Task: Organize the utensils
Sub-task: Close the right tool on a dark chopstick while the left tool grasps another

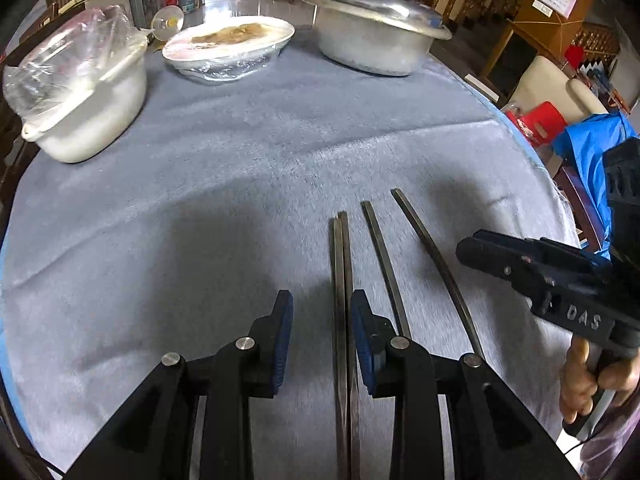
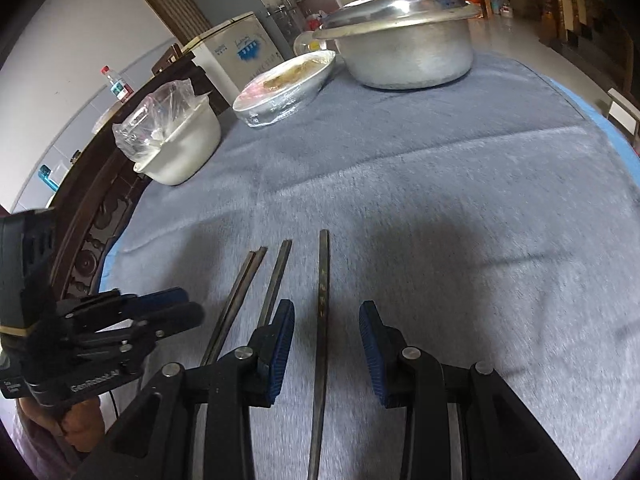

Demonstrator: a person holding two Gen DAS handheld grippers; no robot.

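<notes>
Four chopsticks [image 1: 376, 264] lie side by side on the cloth-covered worktop [image 1: 200, 184], two touching as a pair and two apart. The left gripper [image 1: 322, 344] hangs over the pair and the right gripper [image 2: 326, 344] straddles the outermost stick, both with jaws partly open and empty. The sticks are thin, smooth and flat on soft cloth, so a gripper could likely pinch fabric, miss, or roll one into its neighbour; the pots [image 1: 372, 36] sit well apart.

grey-blue tablecloth [image 1: 240, 152] fills the middle; 4 dark brown chopsticks [image 1: 340, 280] below centre; silver pot [image 1: 372, 40] upper right; blue gripper pads [image 1: 282, 340].
</notes>
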